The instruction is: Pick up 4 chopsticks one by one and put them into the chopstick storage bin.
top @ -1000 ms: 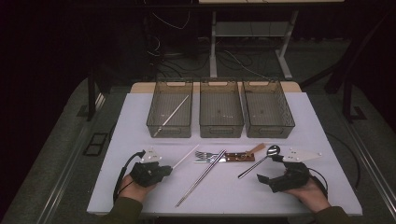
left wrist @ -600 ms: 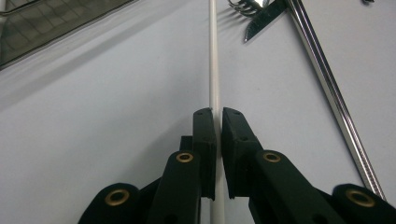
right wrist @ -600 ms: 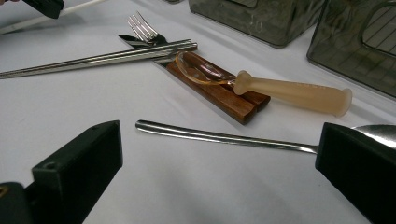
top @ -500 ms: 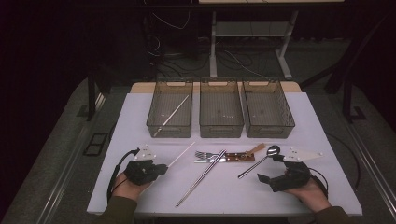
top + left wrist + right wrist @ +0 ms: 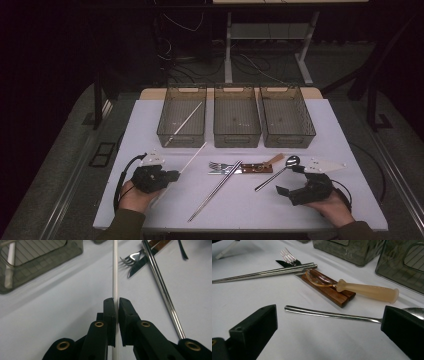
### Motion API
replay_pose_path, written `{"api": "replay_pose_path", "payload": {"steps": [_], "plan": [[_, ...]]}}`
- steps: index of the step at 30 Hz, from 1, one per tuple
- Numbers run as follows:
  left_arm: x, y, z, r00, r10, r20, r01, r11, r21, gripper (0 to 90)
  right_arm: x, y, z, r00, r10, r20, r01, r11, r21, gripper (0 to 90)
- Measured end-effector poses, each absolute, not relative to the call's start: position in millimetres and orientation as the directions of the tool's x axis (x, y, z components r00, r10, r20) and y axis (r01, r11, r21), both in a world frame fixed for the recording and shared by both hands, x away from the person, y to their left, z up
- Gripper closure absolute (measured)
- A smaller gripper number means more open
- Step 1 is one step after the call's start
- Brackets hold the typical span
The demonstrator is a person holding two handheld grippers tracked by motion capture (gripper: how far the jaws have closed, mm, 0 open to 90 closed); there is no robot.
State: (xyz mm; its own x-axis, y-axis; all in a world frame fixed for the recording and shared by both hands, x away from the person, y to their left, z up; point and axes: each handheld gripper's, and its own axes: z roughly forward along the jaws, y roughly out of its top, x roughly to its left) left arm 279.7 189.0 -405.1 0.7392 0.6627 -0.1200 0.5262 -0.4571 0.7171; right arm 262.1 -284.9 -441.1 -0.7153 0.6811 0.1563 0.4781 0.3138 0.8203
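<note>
On the near-left part of the white table (image 5: 150, 112), we have our left gripper (image 5: 115, 305) clenched on a white chopstick (image 5: 115, 270), the jaws pinching its near end while it lies flat on the cloth. From the grip, the stick's long axis runs straight ahead, away from us, toward the leftmost of three smoky bins (image 5: 183, 116); in the high view that line slants up and to the right. A second white chopstick (image 5: 184, 124) already leans inside that bin, so we judge ours belongs beside it: the coming move would be a lift and a carry forward along the stick's own line, and the left hand is far nearer than the right.

The stick we hold is thin, round, plain white and smooth, likely to pivot in a pinch so close to its end.

Our right gripper (image 5: 329, 322) rests on the table with its jaws released, wide apart and empty, a steel spoon (image 5: 332, 314) lying crosswise just beyond them. Farther off lie a pair of steel chopsticks (image 5: 267, 272), a fork (image 5: 287, 255), wooden-handled cutlery (image 5: 329, 292) and a translucent plastic spoon (image 5: 364, 291).
</note>
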Motion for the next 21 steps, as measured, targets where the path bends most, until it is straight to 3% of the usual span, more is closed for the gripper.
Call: {"api": "replay_pose_path", "payload": {"steps": [21], "plan": [[293, 194, -361, 0.736, 0.663, -0.135, 0.455, -0.337, 0.824, 85.0, 263, -285, -441, -0.71, 0.686, 0.159, 0.482, 0.31, 0.819, 1.0]]}}
